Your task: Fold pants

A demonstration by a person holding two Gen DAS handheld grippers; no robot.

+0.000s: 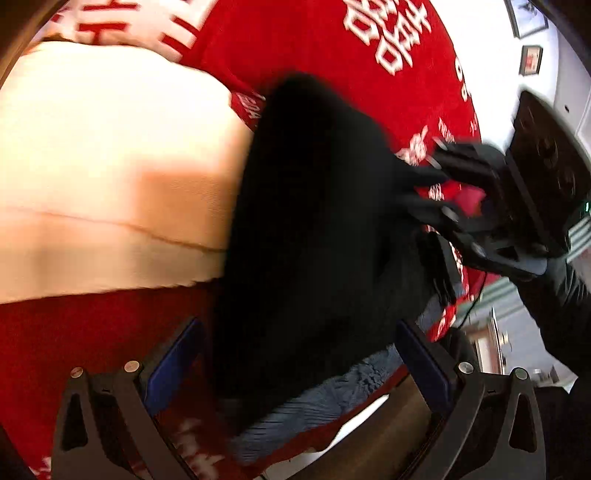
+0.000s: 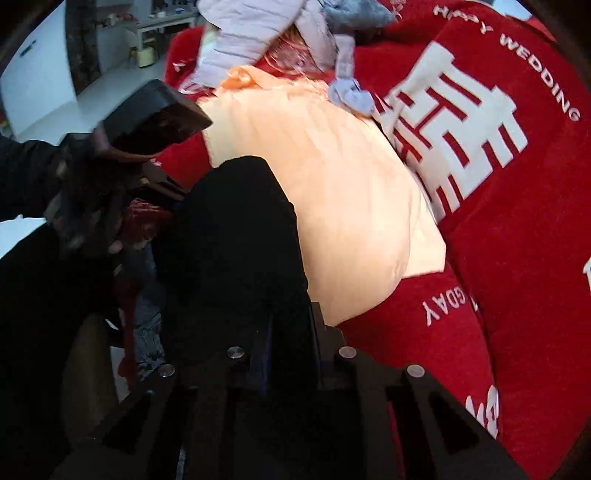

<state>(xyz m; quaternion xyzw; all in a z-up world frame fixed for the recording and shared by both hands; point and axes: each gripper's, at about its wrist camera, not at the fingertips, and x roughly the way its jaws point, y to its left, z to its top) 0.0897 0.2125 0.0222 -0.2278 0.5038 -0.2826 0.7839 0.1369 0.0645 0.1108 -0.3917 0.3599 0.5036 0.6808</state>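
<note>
The black pants (image 1: 314, 229) lie on a red bedspread (image 1: 332, 48) next to a cream cloth (image 1: 110, 166). My left gripper (image 1: 295, 347) is open, its blue-padded fingers (image 1: 173, 354) standing either side of the pants' near end. My right gripper (image 1: 424, 195) shows at the right of the left wrist view, shut on the far edge of the pants. In the right wrist view the pants (image 2: 236, 243) run up from my shut right gripper (image 2: 288, 332), and the left gripper's body (image 2: 147, 122) is at the left, blurred.
A cream cloth (image 2: 325, 206) covers the middle of the red bedspread (image 2: 517, 240) with white lettering. Lilac and grey garments (image 2: 266, 33) are piled at the far end. A blue-grey cloth (image 1: 325, 402) lies at the bed's edge. White furniture (image 2: 33, 81) stands beyond.
</note>
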